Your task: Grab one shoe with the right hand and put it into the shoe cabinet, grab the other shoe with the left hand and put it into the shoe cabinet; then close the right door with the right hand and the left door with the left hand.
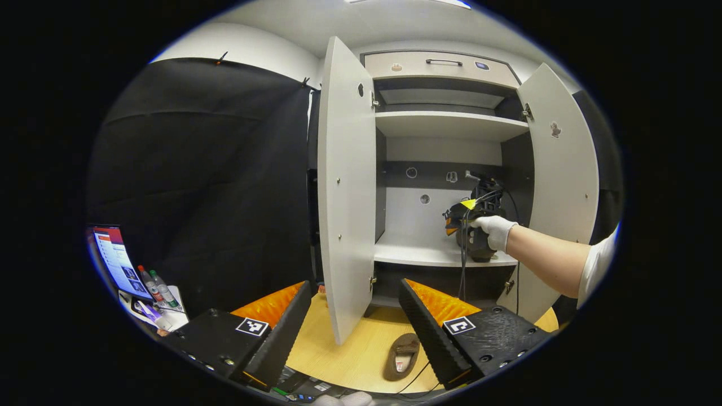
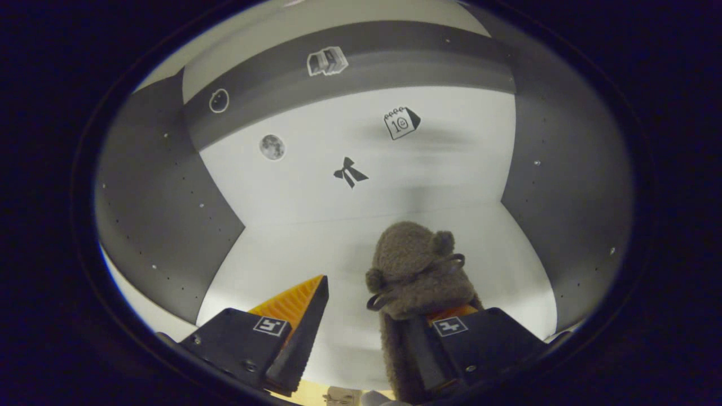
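Note:
A brown fuzzy slipper point(image 2: 414, 270) lies on the white shelf point(image 2: 282, 265) inside the shoe cabinet. It sits over the right-hand finger of my right gripper point(image 2: 375, 299), whose jaws stand wide apart. In the left gripper view, a gloved hand holds the right gripper point(image 1: 471, 217) inside the cabinet point(image 1: 445, 124), over the middle shelf point(image 1: 417, 254). The second brown slipper point(image 1: 401, 355) lies on the light wooden surface point(image 1: 344, 349) below the cabinet, just ahead of my left gripper point(image 1: 358, 321), which is open and holds nothing. Both the left door point(image 1: 347, 186) and the right door point(image 1: 558, 186) stand open.
A drawer with a handle point(image 1: 443, 63) tops the cabinet. A lit screen point(image 1: 115, 256), two small bottles point(image 1: 158, 285) and papers sit at the far left. A cable point(image 1: 462, 265) hangs from the right gripper down past the shelf. The person's bare forearm point(image 1: 547, 254) reaches in from the right.

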